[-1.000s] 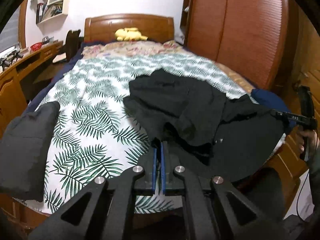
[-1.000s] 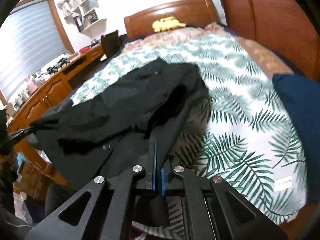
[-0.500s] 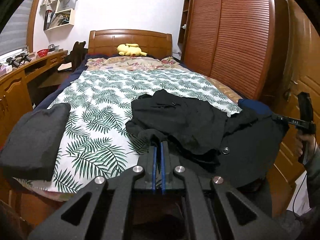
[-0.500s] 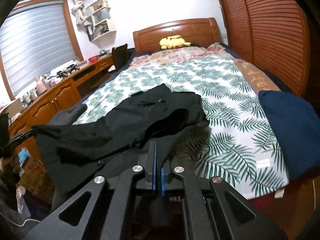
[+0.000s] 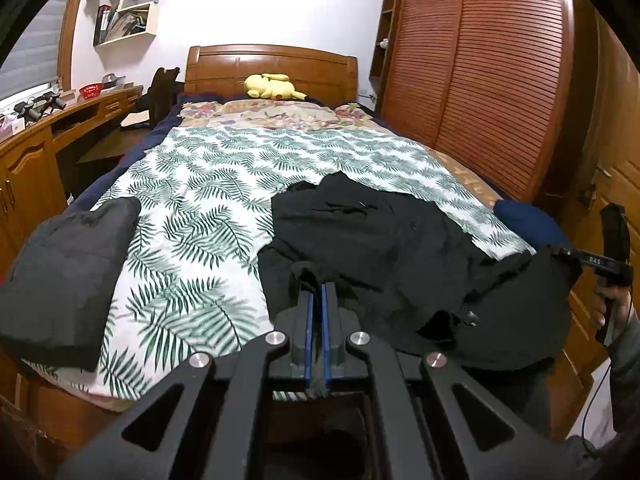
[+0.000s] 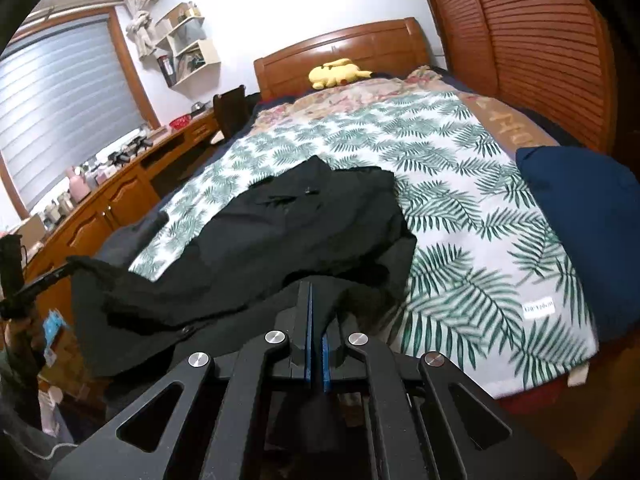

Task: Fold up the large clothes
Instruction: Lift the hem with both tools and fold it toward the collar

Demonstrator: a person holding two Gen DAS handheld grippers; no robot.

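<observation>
A large black garment lies crumpled on the palm-leaf bedspread, its near edge stretched over the foot of the bed. My left gripper is shut on a bunched corner of that edge. In the same view my right gripper, held by a hand, pinches the other corner at the far right. From the right wrist, the black garment runs down to my right gripper, whose blue pads are shut on the cloth. The left gripper shows at the left edge holding its corner. The hem hangs taut between the two.
A folded grey garment lies at the bed's near left corner and a navy folded item at the near right. A yellow plush sits by the headboard. A slatted wardrobe stands right of the bed, a wooden desk left.
Both grippers have drawn back from the bed with the black garment, pulling its near edge off the foot of the bed. The hem between them has stretched out.
</observation>
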